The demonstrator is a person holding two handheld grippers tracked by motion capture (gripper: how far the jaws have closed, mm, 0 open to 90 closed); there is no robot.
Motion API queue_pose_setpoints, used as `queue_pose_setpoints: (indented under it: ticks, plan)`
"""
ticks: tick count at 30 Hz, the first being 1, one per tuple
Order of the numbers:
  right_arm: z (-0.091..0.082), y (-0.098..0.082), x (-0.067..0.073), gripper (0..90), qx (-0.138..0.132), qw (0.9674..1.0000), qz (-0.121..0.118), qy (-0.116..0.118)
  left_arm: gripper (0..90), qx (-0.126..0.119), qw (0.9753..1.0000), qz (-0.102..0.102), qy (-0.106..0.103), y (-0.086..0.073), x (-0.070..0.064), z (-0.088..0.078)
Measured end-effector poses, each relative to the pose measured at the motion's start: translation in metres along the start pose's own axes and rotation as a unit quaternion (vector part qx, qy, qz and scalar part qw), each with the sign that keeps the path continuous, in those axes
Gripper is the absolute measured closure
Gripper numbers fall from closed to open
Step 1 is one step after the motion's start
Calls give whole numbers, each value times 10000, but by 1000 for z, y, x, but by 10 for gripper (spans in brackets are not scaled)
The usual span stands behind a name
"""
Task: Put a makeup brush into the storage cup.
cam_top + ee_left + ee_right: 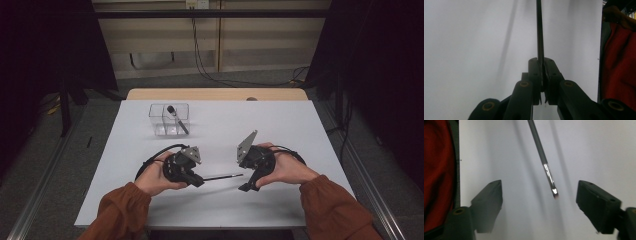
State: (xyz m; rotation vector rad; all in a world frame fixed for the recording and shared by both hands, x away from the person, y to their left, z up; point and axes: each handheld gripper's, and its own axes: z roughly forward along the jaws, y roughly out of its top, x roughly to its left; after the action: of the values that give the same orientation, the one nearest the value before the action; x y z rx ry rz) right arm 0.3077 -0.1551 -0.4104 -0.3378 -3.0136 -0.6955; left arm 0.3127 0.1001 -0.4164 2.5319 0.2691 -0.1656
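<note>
A thin black stick (222, 176) with a shiny metal end lies level just above the white table, pointing right. My left gripper (200, 181) is shut on its left end; in the left gripper view the pads clamp the stick (539, 37) between them at the left gripper (543, 65). My right gripper (248, 185) faces it from the right. In the right gripper view its jaws stand wide apart at the right gripper (540, 187), and the stick's tip (554, 192) hangs between them, touching neither pad.
A clear plastic box (161, 122) stands at the table's back left, with a black brush (177, 120) leaning inside. The white tabletop (280, 130) ends at a wooden strip (215, 94) behind. Rust-coloured sleeves (330, 205) come in from the bottom.
</note>
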Motion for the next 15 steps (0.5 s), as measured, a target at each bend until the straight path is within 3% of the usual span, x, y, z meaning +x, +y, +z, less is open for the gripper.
queue_pose_setpoints:
  ticks: [8, 15]
  plan:
    - [-4, -9, -1, 158, -302, 9994, 155, -98, 857, -169, 9997, -154, 39, -14, 3, -7]
    - [-6, -18, 1, 121, -559, 9979, 293, -123, 856, -286, 9995, -153, 22, -18, 3, -12]
